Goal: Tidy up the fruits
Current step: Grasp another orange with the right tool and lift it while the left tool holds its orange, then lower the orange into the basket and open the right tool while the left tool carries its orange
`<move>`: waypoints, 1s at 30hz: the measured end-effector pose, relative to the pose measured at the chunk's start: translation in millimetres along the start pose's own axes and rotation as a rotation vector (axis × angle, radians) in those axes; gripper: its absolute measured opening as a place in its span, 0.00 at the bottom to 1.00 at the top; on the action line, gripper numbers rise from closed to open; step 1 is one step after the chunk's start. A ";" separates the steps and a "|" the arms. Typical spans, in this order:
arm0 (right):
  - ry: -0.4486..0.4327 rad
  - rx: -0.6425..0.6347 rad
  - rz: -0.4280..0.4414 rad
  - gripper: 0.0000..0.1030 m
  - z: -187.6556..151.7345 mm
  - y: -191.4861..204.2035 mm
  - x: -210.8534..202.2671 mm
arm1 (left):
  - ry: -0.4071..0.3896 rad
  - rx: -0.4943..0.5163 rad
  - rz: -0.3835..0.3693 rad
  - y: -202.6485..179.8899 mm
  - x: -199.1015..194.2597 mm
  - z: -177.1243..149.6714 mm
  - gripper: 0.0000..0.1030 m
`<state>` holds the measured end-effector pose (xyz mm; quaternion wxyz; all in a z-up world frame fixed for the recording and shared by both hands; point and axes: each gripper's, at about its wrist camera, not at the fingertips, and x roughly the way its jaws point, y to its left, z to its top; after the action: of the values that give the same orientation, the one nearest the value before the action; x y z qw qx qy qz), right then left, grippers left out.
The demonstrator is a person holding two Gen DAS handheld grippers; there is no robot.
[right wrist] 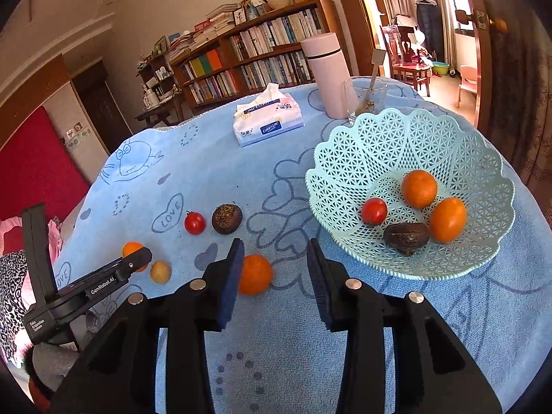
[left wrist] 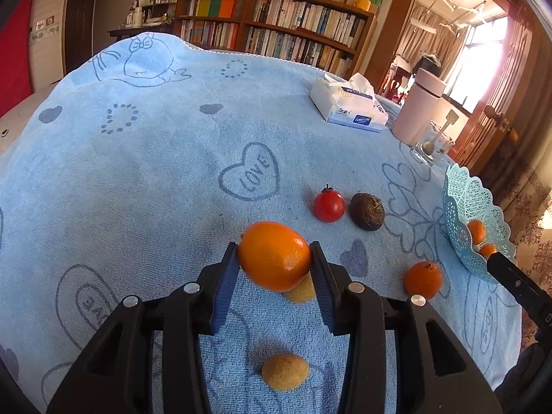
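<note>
My left gripper (left wrist: 275,257) is shut on an oval orange (left wrist: 269,252), held just above the blue towel (left wrist: 155,172). Under it lie two tan fruits (left wrist: 285,371). A tomato (left wrist: 329,206), a dark round fruit (left wrist: 367,211) and a small orange (left wrist: 422,279) sit on the towel to the right. My right gripper (right wrist: 275,252) hovers open and holds nothing, with the small orange (right wrist: 254,274) past its left finger. The lattice basket (right wrist: 379,145) at right holds a tomato (right wrist: 374,210), two oranges (right wrist: 419,188) and a dark fruit (right wrist: 406,238).
A tissue pack (right wrist: 267,120), a pink flask (right wrist: 327,72) and a glass with a spoon (right wrist: 365,100) stand at the table's far side. The basket sits near the right table edge. A bookshelf (left wrist: 276,24) lines the wall behind.
</note>
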<state>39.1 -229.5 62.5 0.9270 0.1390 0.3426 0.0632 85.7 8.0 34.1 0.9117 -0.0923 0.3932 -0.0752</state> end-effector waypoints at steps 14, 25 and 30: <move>0.140 -0.090 -0.027 0.65 -15.5 21.5 53.2 | 0.003 -0.006 -0.024 2.1 -4.2 -3.5 0.41; 0.142 -0.158 -0.049 0.39 -18.7 37.9 61.8 | 0.008 -0.016 -0.026 6.0 -2.6 -5.0 0.41; 0.068 -0.130 -0.026 0.39 -9.0 34.4 32.0 | 0.006 -0.009 -0.022 4.7 -2.6 -4.6 0.41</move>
<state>56.7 -188.0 46.5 0.9226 0.0720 0.3708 0.0778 80.8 12.5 31.7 0.9092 -0.1003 0.3954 -0.0837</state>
